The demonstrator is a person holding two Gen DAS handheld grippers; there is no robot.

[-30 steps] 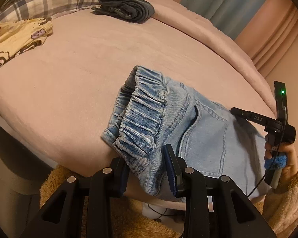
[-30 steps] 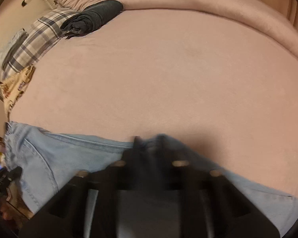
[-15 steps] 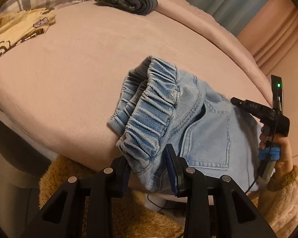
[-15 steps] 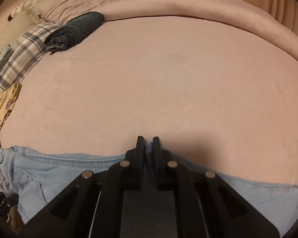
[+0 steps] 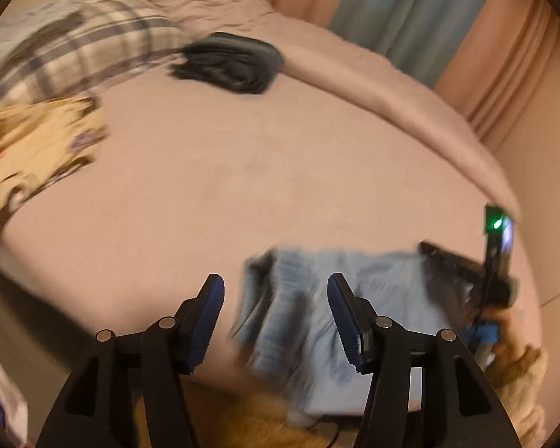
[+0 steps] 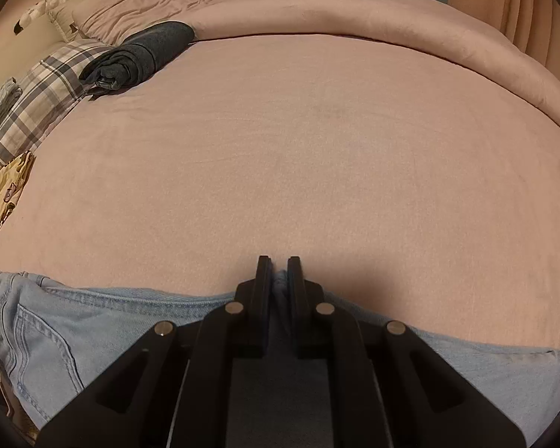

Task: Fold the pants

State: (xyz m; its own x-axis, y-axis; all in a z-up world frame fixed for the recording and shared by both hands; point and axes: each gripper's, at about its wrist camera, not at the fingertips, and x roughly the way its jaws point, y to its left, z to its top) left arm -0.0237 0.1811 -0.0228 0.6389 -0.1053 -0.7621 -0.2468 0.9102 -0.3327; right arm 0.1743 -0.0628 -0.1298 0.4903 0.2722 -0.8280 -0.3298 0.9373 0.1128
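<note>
Light blue denim pants (image 6: 104, 321) lie along the near edge of the pink bed (image 6: 298, 156). In the left wrist view the elastic waistband end of the pants (image 5: 291, 298) is motion-blurred. My left gripper (image 5: 276, 295) is open, its jaws wide apart, with the waistband between and beyond them but not pinched. My right gripper (image 6: 279, 272) is shut on a fold of the pants at their far edge. It also shows in the left wrist view (image 5: 463, 265) at the right, held by a hand.
A folded dark grey garment (image 6: 142, 56) lies at the back left of the bed by a plaid pillow (image 6: 37, 93). A yellow printed cloth (image 6: 3, 190) lies at the left edge. A rolled pink duvet (image 6: 392, 22) runs along the far side. Curtains hang behind.
My left gripper has opened and let go of the waistband, which has dropped onto the bed edge. The left camera has tilted up. My right gripper stays shut on the pants.
</note>
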